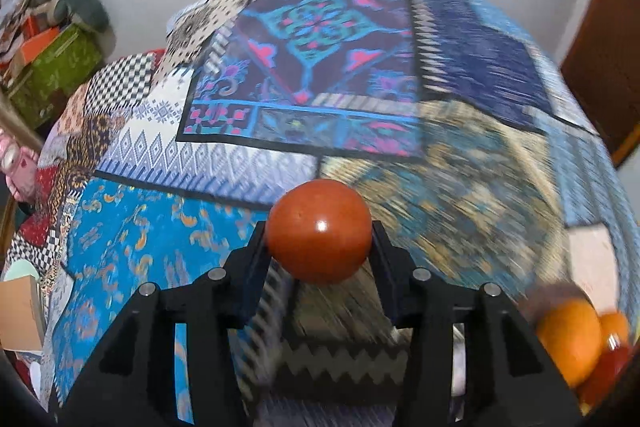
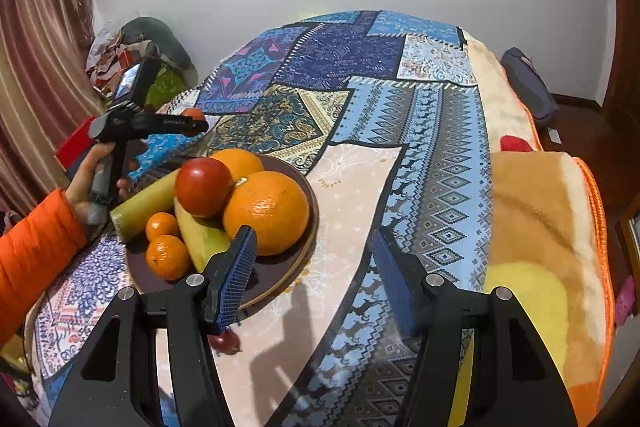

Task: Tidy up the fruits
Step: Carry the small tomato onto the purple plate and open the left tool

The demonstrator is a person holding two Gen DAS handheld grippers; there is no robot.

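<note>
My left gripper (image 1: 319,239) is shut on a red tomato (image 1: 319,231) and holds it above the patterned cloth (image 1: 320,75); it also shows in the right wrist view (image 2: 192,121), left of the plate, with the tomato (image 2: 193,113) at its tips. A brown plate (image 2: 280,267) holds two oranges (image 2: 266,213), a second red tomato (image 2: 203,186), two small mandarins (image 2: 167,257) and green-yellow long fruits (image 2: 142,205). My right gripper (image 2: 314,259) is open and empty just right of the plate. A small dark red fruit (image 2: 226,341) lies on the cloth under its left finger.
The patchwork cloth (image 2: 380,147) covers a rounded table against a white wall. A beige and orange blanket (image 2: 540,227) lies at the right. Boxes and clutter (image 1: 52,59) stand at the left. The fruit pile shows at the left wrist view's lower right (image 1: 572,339).
</note>
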